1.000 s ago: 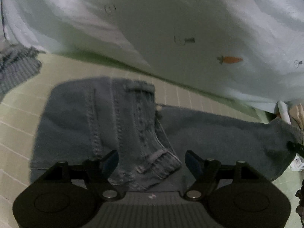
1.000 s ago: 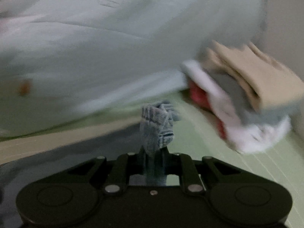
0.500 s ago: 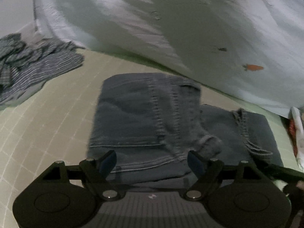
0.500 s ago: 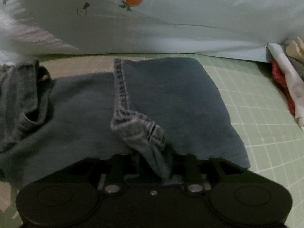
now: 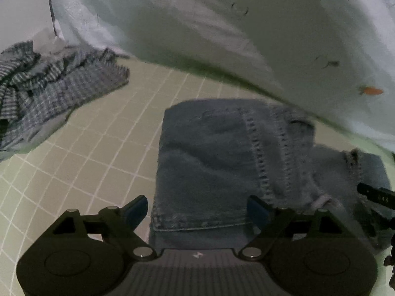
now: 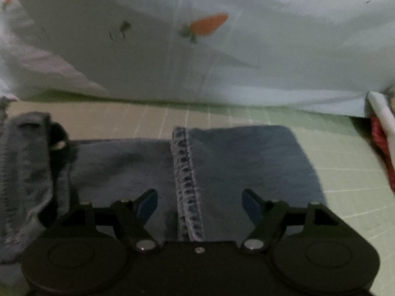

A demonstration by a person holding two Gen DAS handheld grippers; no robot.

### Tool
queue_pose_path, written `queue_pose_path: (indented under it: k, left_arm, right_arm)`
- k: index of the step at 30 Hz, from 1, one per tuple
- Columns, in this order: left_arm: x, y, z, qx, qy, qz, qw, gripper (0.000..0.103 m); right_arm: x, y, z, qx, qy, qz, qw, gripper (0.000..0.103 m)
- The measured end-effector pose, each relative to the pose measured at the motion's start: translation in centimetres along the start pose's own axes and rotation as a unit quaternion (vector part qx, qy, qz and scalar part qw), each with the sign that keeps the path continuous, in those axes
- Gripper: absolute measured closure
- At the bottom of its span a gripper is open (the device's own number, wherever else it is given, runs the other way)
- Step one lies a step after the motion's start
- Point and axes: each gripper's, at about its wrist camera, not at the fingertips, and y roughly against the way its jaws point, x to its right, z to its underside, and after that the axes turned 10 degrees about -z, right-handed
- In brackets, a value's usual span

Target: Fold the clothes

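Green grid mat [image 5: 103, 148], folded jeans [image 5: 212, 157] – carrot-print sheet [image 6: 246, 56] behind, checked shirt [image 5: 49, 86] left

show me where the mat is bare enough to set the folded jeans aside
Bare mat lies between the plaid shirt and the jeans, and to the right of the jeans short of the red and white pile. The strip along the carrot-print sheet is narrow.
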Motion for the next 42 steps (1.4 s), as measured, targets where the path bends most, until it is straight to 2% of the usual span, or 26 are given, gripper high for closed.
queue_pose_path:
  k: [4,5,6,7,8,12,15,17,20,22,23,24,26,28,30,33,36,40,42]
  left_arm:
    - [-0.2,-2.0,-0.7,-0.019,-0.007,-0.009,0.9998,0.014]
    - [-0.3,-2.3,-0.6,-0.022,-0.002,-0.009,0.9997,0.012]
    - [-0.5,-2.5,-0.5,-0.025,0.005,-0.008,0.9996,0.011]
    - [-0.6,-2.7,-0.3,-0.027,0.009,-0.006,0.9996,0.011]
    - [-0.7,-2.8,-0.2,-0.028,0.011,-0.005,0.9995,0.010]
    - [-1.2,-3.4,0.2,-0.036,0.023,0.001,0.9991,0.006]
    - [-1.6,-3.7,0.4,-0.042,0.043,0.009,0.9981,0.005]
    - [-1.5,-3.6,0.6,-0.040,0.039,0.007,0.9984,0.005]
    - [-1.4,-3.5,0.7,-0.041,0.036,0.007,0.9985,0.004]
    - [-1.5,-3.5,0.7,-0.042,0.032,0.009,0.9986,0.004]
    - [-1.5,-3.5,0.8,-0.041,0.029,0.010,0.9987,0.003]
    - [-1.5,-3.5,0.8,-0.041,0.027,0.011,0.9987,0.002]
    - [-1.5,-3.5,0.9,-0.039,0.023,0.011,0.9989,0.002]
    - [-1.4,-3.6,1.1,-0.036,0.021,0.010,0.9991,0.000]
    - [-1.3,-3.6,1.2,-0.035,0.019,0.006,0.9992,0.000]
    - [-1.5,-3.8,1.0,-0.041,0.019,0.009,0.9989,0.000]
    - [-2.1,-3.8,0.8,-0.046,0.023,0.013,0.9986,0.000]
    - [-2.8,-3.6,0.6,-0.045,0.031,0.012,0.9984,0.000]
    - [-3.0,-3.5,0.5,-0.041,0.031,0.011,0.9986,0.000]
  right_arm:
    - [-0.6,-3.1,-0.5,-0.027,-0.005,0.026,0.999,0.034]
    - [-0.5,-3.1,-0.5,-0.021,-0.003,0.030,0.999,0.045]
    - [-0.4,-3.0,-0.6,-0.021,-0.003,0.037,0.999,0.069]
    - [-0.3,-3.0,-0.7,-0.020,-0.002,0.044,0.999,0.079]
    - [-0.2,-2.9,-0.8,-0.019,-0.002,0.051,0.999,0.083]
    - [-0.1,-0.9,-1.4,0.002,-0.005,0.056,0.998,0.085]
    - [-2.0,1.6,-2.4,0.036,0.025,0.045,0.998,0.085]
    - [-3.4,2.8,-3.1,0.051,0.030,0.018,0.998,0.086]
    - [-5.9,3.1,-3.8,0.051,0.021,-0.044,0.998,0.086]
    - [-7.0,1.4,-3.4,0.015,-0.004,-0.097,0.995,0.084]
    - [-7.3,0.1,-2.8,-0.007,-0.016,-0.110,0.994,0.079]
    - [-7.5,-1.2,-2.1,-0.030,-0.023,-0.111,0.993,0.071]
    - [-8.0,-2.6,-1.0,-0.065,-0.017,-0.090,0.994,0.068]
    - [-7.8,-1.7,-0.8,-0.057,-0.010,-0.085,0.995,0.055]
    - [-7.5,-0.5,-1.0,-0.044,-0.008,-0.086,0.995,0.036]
    - [-6.0,1.6,-0.9,-0.012,-0.024,-0.082,0.996,0.023]
    - [-4.3,2.0,-0.5,-0.005,-0.046,-0.045,0.998,0.020]
    - [-3.2,0.0,1.1,-0.050,-0.072,-0.032,0.996,0.020]
    - [-4.6,-0.6,2.3,-0.056,-0.048,-0.019,0.997,0.019]
